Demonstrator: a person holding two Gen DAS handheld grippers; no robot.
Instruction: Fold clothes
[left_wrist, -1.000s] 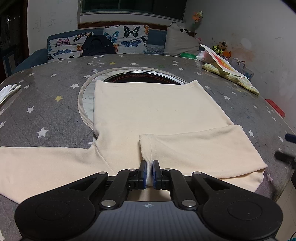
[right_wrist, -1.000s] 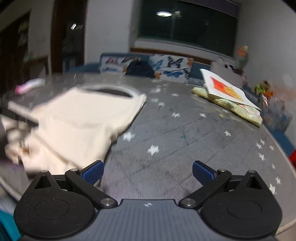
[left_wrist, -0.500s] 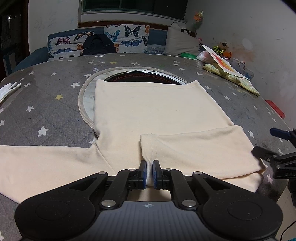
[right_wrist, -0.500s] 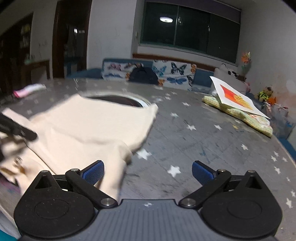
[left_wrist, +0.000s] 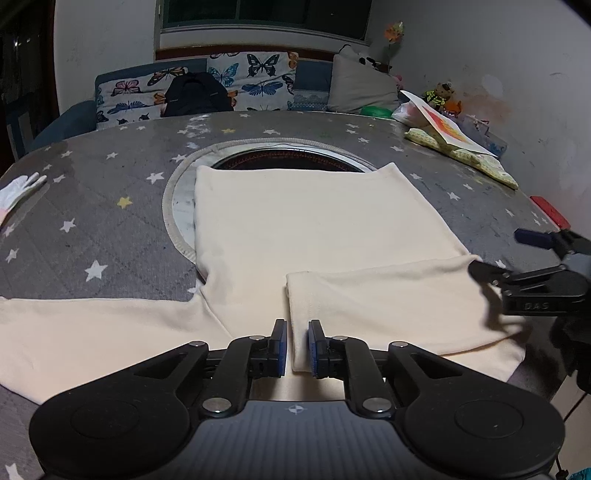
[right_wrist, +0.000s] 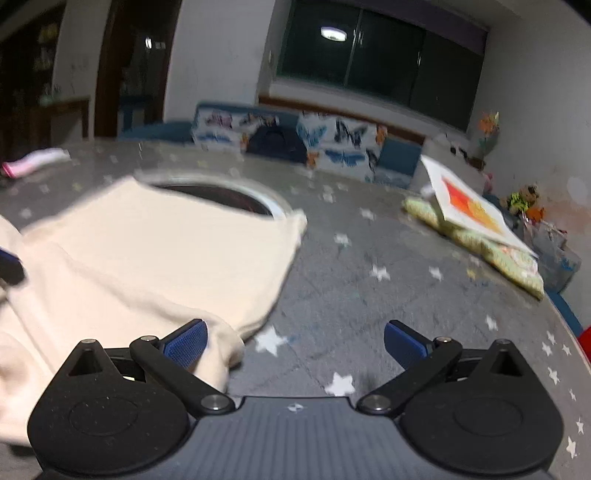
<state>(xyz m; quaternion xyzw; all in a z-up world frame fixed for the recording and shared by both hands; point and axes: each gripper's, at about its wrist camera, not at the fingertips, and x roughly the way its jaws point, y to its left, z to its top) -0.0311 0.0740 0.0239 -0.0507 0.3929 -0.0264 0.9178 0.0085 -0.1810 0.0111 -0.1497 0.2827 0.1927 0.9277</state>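
Cream shirt (left_wrist: 314, 229) fills the middle of the star-printed grey table (left_wrist: 110, 229), spread flat, its far hem lying over a round opening (left_wrist: 284, 157) in the tabletop at twelve o'clock. One sleeve stretches out flat toward nine o'clock. The other sleeve is already folded in across the body, and its cuff edge ends right at my left gripper (left_wrist: 295, 345) at six o'clock.

My left gripper is nearly closed, with only a thin gap between the blue pads. The folded cuff edge sits in that gap, but I cannot tell for certain whether the pads pinch the cloth or only rest against it.

My right gripper (right_wrist: 293, 339) is spread wide and holds nothing. From the left camera it appears at three o'clock, just beside the shirt's folded shoulder edge. In its own blurred view, its left pad touches or overlaps a bunched corner of the shirt at about eight o'clock, while the other pad hangs over bare table.

The fabric looks soft, thick and plain, smooth across the body and slightly rumpled at the near right corner.

To do this step well, I judge the right gripper should close on both layers at that corner, not just the top one. Then both grippers should lift together and evenly so the crease stays straight and the sleeve does not slide back out.
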